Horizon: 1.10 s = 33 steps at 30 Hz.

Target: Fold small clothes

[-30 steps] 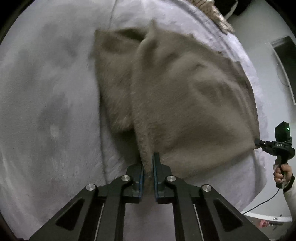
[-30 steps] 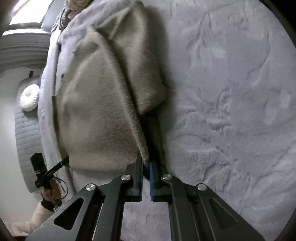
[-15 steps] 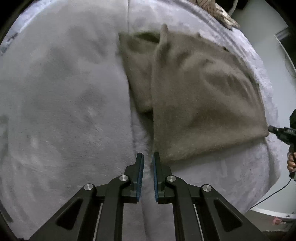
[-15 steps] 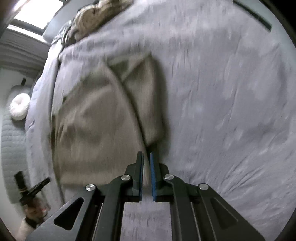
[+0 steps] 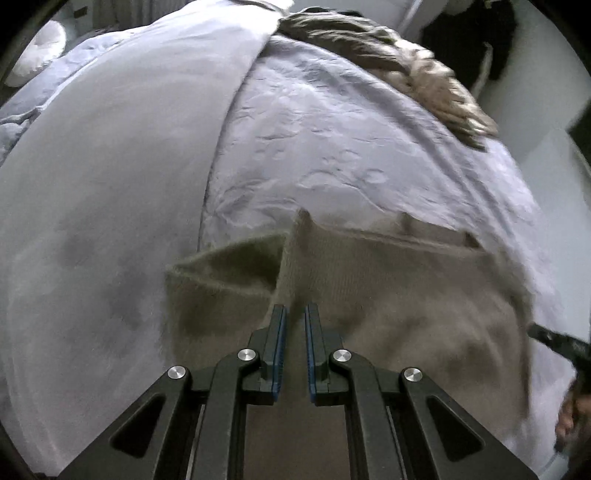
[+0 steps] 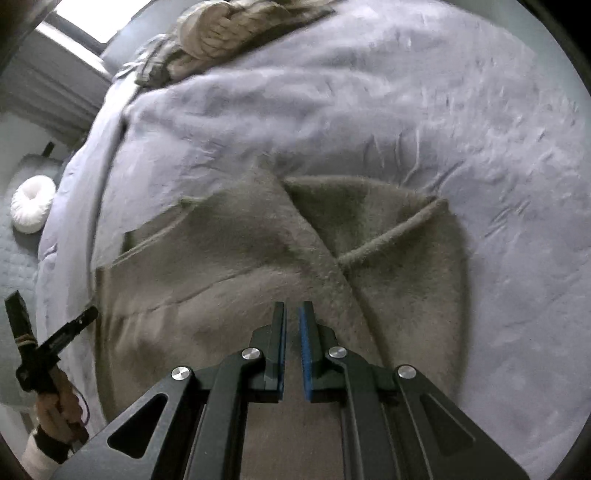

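A small fuzzy taupe sweater (image 5: 388, 295) lies on a pale lilac bedspread (image 5: 332, 147), one sleeve folded in across its body. My left gripper (image 5: 294, 317) is shut, and the knit fills the view under and ahead of its fingers; it seems to pinch the hem. The right wrist view shows that left gripper (image 6: 92, 312) touching the sweater's left edge. My right gripper (image 6: 291, 314) is shut in the same way over the sweater (image 6: 240, 258), beside the folded sleeve (image 6: 388, 236). In the left wrist view the right gripper (image 5: 532, 328) meets the blurred right edge.
A heap of other knitwear (image 5: 406, 66) lies at the bed's far edge, also seen in the right wrist view as a pile (image 6: 229, 33). A white round cushion (image 6: 31, 210) sits beyond the bed. A person's hand (image 6: 59, 406) grips the left tool.
Both grippers have swung forward and up over the sweater towards its collar. The sweater now sits close under the fingers instead of stretching away, and the bed's far edge has come into view.
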Tool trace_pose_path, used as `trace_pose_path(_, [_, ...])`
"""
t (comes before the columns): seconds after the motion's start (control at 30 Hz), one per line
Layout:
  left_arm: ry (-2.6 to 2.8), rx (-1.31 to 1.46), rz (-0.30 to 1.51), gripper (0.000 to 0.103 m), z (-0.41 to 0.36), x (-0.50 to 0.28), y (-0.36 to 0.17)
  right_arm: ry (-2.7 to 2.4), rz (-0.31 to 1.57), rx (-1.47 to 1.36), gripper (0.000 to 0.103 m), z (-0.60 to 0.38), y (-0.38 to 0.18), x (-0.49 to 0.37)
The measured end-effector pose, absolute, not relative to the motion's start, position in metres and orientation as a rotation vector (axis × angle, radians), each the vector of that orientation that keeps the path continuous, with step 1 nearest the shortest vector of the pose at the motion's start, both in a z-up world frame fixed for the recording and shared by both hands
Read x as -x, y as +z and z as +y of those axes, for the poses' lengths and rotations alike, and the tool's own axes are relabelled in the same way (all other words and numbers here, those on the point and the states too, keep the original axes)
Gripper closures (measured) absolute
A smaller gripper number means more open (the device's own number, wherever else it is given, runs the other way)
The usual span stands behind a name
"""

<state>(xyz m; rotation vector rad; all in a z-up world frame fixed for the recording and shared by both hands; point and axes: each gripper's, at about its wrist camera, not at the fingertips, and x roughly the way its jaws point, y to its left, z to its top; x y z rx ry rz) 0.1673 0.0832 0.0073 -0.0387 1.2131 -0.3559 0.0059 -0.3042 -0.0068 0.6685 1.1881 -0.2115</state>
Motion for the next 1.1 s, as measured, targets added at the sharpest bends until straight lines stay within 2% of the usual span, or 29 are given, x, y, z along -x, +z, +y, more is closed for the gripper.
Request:
trace_pose_path(0.13, [-0.248, 0.036, 1.247, 0.093, 0.087, -0.181, -0.023, -0.213, 1.151, -0.788, 0.100, -0.319, -0.025, 0.004])
trace_pose_path(0.2, [-0.240, 0.073, 1.269, 0.086, 0.100, -0.184, -0.031, -0.220, 1.145, -0.811, 0.100, -0.325, -0.025, 0.009])
trace_pose_path(0.23, [-0.253, 0.109, 1.276, 0.086, 0.106, -0.185, -0.033, -0.226, 1.145, -0.813, 0.100, -0.327, -0.023, 0.011])
trace_pose_path(0.33, [-0.265, 0.159, 1.294, 0.086, 0.117, -0.185, -0.030, -0.238, 1.145, -0.821, 0.096, -0.328, -0.017, 0.014])
trace_pose_path(0.73, [-0.280, 0.051, 1.273, 0.086, 0.109, -0.138, -0.001, -0.190, 1.159, -0.780, 0.096, -0.278, 0.010, 0.033])
trace_pose_path(0.97, [-0.203, -0.037, 1.332, 0.086, 0.113, -0.109, -0.002, -0.125, 1.213, -0.740, 0.096, -0.232, 0.011, 0.041])
trace_pose_path(1.0, [-0.200, -0.039, 1.329, 0.082, 0.113, -0.105, -0.002, -0.120, 1.219, -0.740, 0.096, -0.228, 0.010, 0.041])
trace_pose_path(1.03, [-0.195, -0.043, 1.327, 0.043, 0.114, -0.101, -0.002, -0.116, 1.226, -0.740, 0.096, -0.224, 0.009, 0.043])
trace_pose_path(1.07, [-0.180, -0.051, 1.325, 0.015, 0.115, -0.098, -0.001, -0.111, 1.233, -0.741, 0.094, -0.219, 0.008, 0.044])
trace_pose_path(1.1, [-0.158, -0.061, 1.316, 0.002, 0.115, -0.094, 0.001, -0.108, 1.238, -0.743, 0.089, -0.216, 0.007, 0.046])
